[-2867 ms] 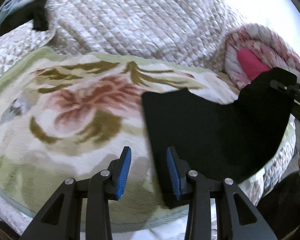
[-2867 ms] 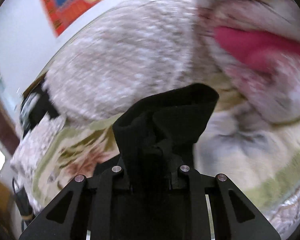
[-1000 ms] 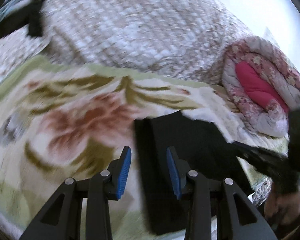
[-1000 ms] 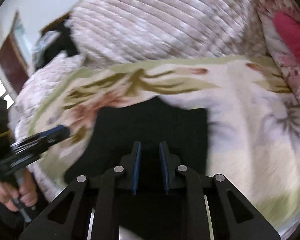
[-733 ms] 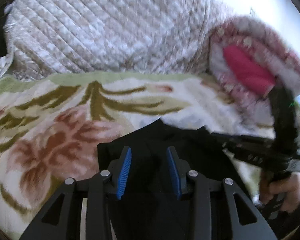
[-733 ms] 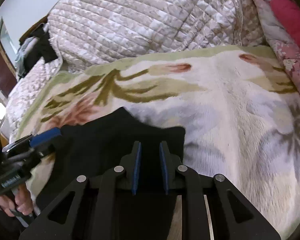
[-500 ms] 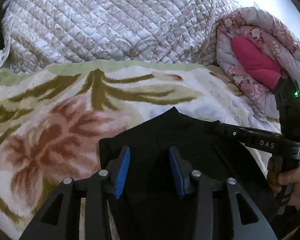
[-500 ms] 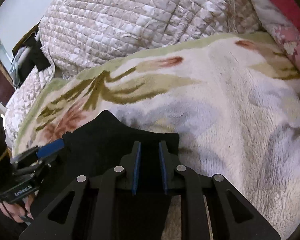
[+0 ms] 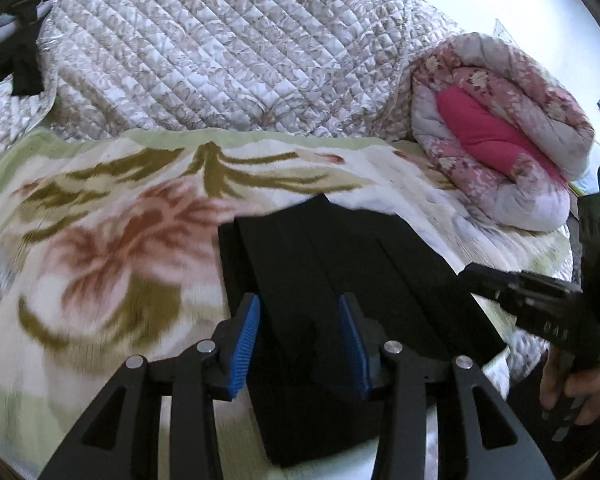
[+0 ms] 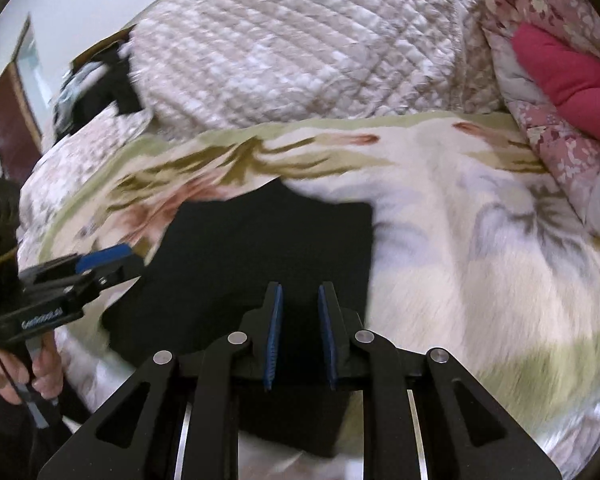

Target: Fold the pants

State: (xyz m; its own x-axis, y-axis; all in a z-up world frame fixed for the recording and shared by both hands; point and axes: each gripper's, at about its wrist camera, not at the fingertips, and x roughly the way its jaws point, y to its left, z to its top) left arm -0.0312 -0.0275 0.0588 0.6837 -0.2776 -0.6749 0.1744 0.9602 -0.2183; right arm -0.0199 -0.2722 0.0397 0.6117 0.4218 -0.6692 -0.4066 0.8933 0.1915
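The black pants [image 9: 340, 280] lie folded in a flat stack on the flowered blanket [image 9: 112, 248]; they also show in the right wrist view [image 10: 268, 248]. My left gripper [image 9: 300, 340] is open, its blue pads either side of the near end of the stack, holding nothing. My right gripper [image 10: 298, 336] is open with a narrower gap, over the near edge of the pants, empty. Each gripper shows in the other's view: the right one at the pants' right side [image 9: 532, 296], the left one at their left side [image 10: 72, 280].
A quilted beige cover [image 9: 220, 52] is heaped behind the blanket. A rolled pink flowered quilt [image 9: 500, 132] lies at the right. Dark clothing [image 10: 96, 92] sits at the far left. The blanket's near edge falls off the bed just below the grippers.
The right gripper let go of the lifted pants, which now lie flat and folded. Both grippers have pulled back a little toward the near edge, and the right jaws opened slightly.
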